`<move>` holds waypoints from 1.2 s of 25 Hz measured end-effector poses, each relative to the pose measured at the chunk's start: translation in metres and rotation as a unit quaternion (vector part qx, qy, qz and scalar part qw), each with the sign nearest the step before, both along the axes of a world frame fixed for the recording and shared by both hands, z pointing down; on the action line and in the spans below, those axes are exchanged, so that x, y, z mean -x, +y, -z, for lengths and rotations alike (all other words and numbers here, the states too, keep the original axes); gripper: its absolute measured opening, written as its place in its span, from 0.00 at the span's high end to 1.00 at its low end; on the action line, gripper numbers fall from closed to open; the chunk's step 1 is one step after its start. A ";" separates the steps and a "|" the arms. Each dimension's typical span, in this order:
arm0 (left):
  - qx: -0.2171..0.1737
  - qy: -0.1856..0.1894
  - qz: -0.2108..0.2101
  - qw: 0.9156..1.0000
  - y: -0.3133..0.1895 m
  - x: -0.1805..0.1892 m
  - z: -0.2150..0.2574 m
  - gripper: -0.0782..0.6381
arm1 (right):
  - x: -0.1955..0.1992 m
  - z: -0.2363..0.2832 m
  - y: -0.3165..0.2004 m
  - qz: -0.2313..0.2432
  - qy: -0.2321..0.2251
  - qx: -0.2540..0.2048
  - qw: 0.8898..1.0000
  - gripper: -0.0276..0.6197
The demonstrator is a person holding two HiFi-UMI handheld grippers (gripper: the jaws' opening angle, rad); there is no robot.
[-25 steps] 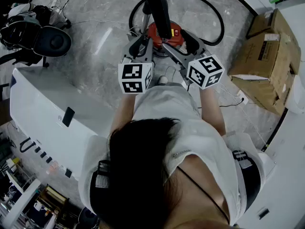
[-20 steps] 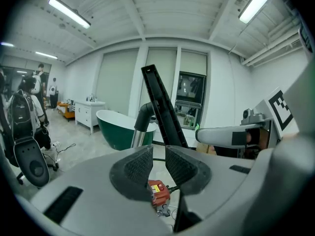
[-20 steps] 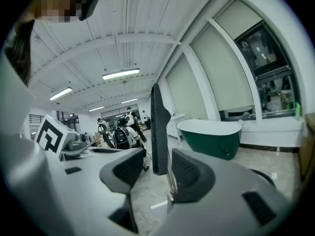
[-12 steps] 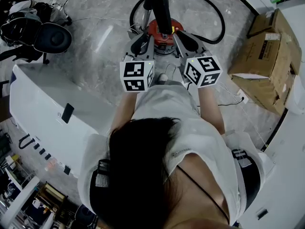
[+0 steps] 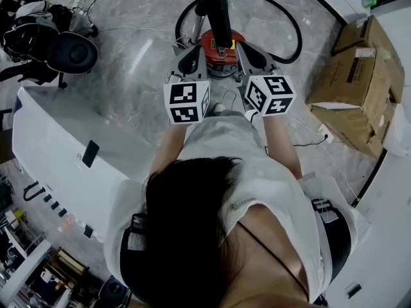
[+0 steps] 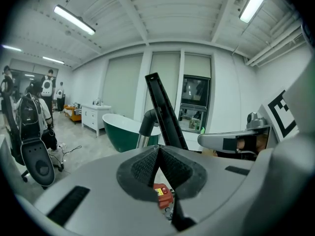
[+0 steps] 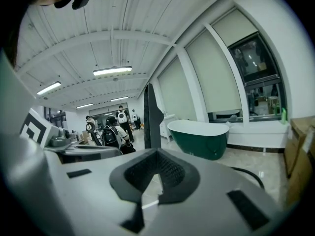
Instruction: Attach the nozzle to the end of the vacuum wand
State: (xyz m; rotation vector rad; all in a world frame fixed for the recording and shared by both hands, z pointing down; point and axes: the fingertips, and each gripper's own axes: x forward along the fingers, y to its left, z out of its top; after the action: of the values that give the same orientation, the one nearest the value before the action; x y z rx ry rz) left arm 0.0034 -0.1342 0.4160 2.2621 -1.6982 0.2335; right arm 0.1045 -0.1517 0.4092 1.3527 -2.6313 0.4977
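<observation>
A red canister vacuum stands on the floor ahead of me, ringed by its black hose. A long black wand piece rises from it toward the camera. In the left gripper view this flat black piece slants up beside a metal tube with a black elbow. The left gripper and the right gripper point at the vacuum from either side of the wand. Both are shut with nothing between the pads. The right gripper view shows the wand upright beyond its closed jaws.
Cardboard boxes lie at the right. A white counter runs along the left, with a black seat beyond it. A green bathtub stands behind the vacuum, and people stand far back.
Both grippers' jaws have closed; the right ones stood wide open a second ago. Both grippers have edged slightly toward the vacuum.
</observation>
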 end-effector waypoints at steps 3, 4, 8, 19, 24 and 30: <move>-0.004 0.003 0.006 1.000 0.000 0.002 0.003 0.89 | 0.001 -0.001 0.000 -0.004 0.010 -0.005 1.000 0.93; -0.006 0.005 0.008 1.000 0.000 0.002 0.004 0.89 | 0.001 -0.001 0.000 -0.004 0.017 -0.010 1.000 0.93; -0.005 0.004 0.003 1.000 0.002 0.001 0.002 0.89 | 0.003 -0.001 0.003 -0.008 0.030 -0.020 0.999 0.93; -0.006 -0.007 -0.001 1.000 0.001 -0.006 0.000 0.89 | 0.001 0.001 0.004 -0.014 0.043 -0.025 0.999 0.94; 0.003 -0.003 0.001 1.000 0.004 -0.006 -0.004 0.89 | 0.002 -0.002 0.006 -0.011 0.052 -0.021 0.998 0.94; 0.000 -0.003 0.003 1.000 0.005 -0.005 -0.005 0.89 | 0.004 -0.003 0.009 -0.008 0.070 -0.029 0.997 0.94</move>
State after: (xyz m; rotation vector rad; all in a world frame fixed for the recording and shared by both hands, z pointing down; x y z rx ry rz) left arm 0.0081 -0.1288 0.4207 2.2583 -1.7072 0.2385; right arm 0.1000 -0.1429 0.4126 1.3720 -2.5421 0.3175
